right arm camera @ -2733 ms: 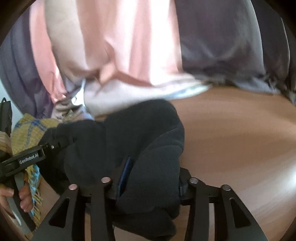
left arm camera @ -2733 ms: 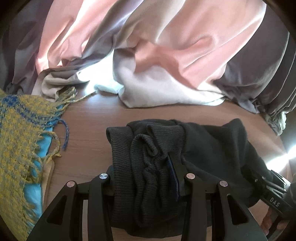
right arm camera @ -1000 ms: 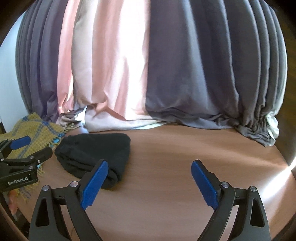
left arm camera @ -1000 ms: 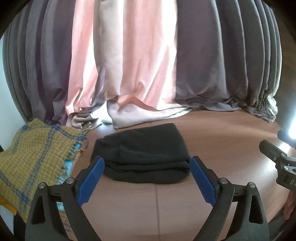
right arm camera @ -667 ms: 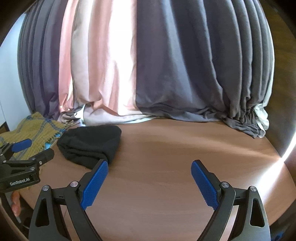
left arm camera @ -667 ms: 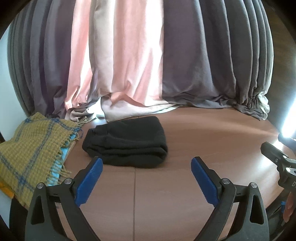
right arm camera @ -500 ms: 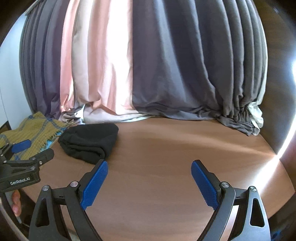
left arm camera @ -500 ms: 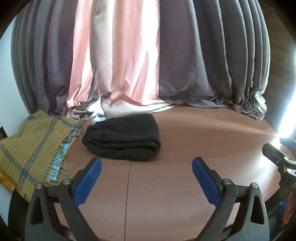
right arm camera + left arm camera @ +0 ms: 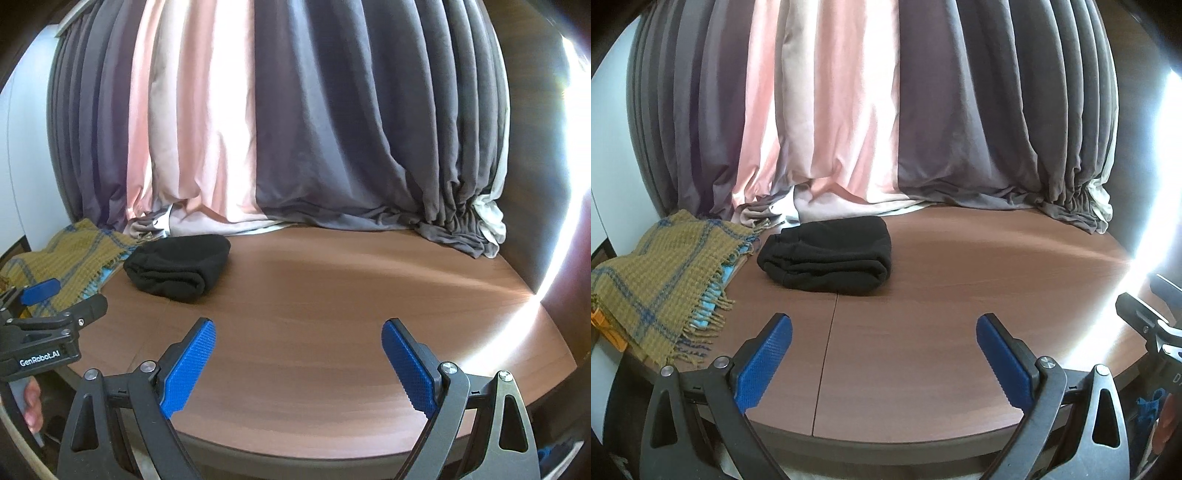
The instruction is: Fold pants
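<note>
Left wrist view: left gripper (image 9: 884, 325) spread wide, 2 blue pads bare, gripping nothing. Black pants (image 9: 827, 254) lie folded in a compact bundle on the brown table (image 9: 923, 350), at its far left, just beside a yellow plaid scarf (image 9: 661, 273). Curtains (image 9: 871, 110) hang behind.

Right wrist view: right gripper (image 9: 299, 332) wide apart, holding nothing. Pants (image 9: 179, 271) lie far left, well apart from it.
</note>
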`<state>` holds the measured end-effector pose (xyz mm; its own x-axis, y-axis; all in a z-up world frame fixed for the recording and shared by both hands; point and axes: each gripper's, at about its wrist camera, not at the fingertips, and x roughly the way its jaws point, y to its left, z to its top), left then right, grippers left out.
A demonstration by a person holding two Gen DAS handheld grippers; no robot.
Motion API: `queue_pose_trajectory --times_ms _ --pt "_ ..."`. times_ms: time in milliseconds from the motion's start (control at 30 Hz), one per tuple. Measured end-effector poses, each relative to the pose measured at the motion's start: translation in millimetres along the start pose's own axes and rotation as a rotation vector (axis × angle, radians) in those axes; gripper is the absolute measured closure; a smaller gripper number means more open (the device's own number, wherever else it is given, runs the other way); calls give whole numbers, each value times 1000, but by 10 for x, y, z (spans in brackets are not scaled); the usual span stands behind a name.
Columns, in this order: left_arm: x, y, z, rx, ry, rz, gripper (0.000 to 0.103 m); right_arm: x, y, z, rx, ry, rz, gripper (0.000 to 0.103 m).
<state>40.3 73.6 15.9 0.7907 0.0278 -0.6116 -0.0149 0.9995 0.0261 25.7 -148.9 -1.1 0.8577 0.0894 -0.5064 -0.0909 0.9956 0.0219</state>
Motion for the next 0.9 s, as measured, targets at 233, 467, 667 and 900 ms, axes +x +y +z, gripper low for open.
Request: queue_pose_trajectory --times_ms 233,467,667,900 --pt "-149 -73 -83 1 -2 -4 0 -145 -79 -83 13 -1 2 11" --pt "-253 -103 -157 6 4 5 0 -288 -75 -175 15 -7 -2 11" --pt "-332 -109 -191 7 -1 -4 0 -375 -62 -208 19 -14 -10 11" --pt "-440 -156 -216 14 -13 -3 0 -473 -48 -241 18 -25 -13 11"
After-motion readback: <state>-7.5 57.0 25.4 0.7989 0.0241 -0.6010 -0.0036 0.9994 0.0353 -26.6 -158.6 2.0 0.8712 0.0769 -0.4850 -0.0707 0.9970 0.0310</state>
